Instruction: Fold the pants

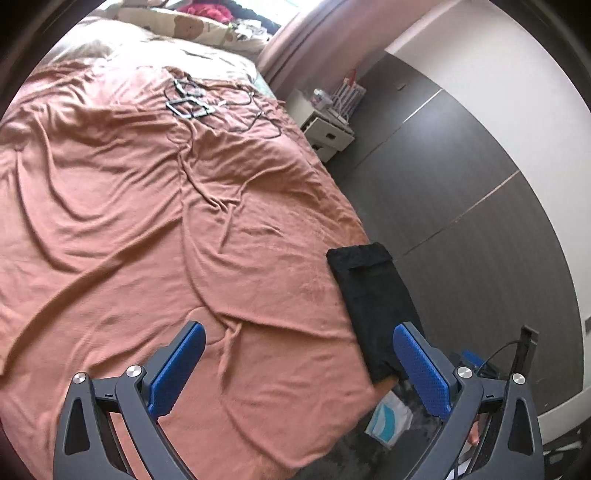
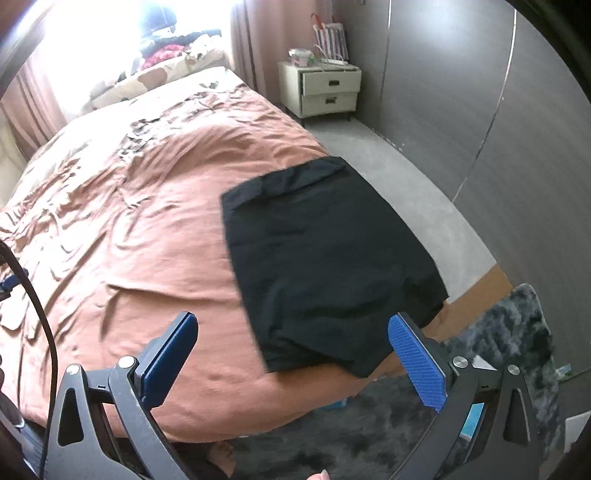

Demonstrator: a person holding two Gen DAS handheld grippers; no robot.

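I cannot read any words, numbers or signs here. The striped bag point(image 2: 330, 40) on the little drawer cabinet point(image 2: 320, 88) shows only stripes, no letters. The pillow point(image 1: 192, 26) at the head of the bed has a bear picture but no writing. The white and teal packet point(image 1: 388, 421) on the floor is too blurry for me to read
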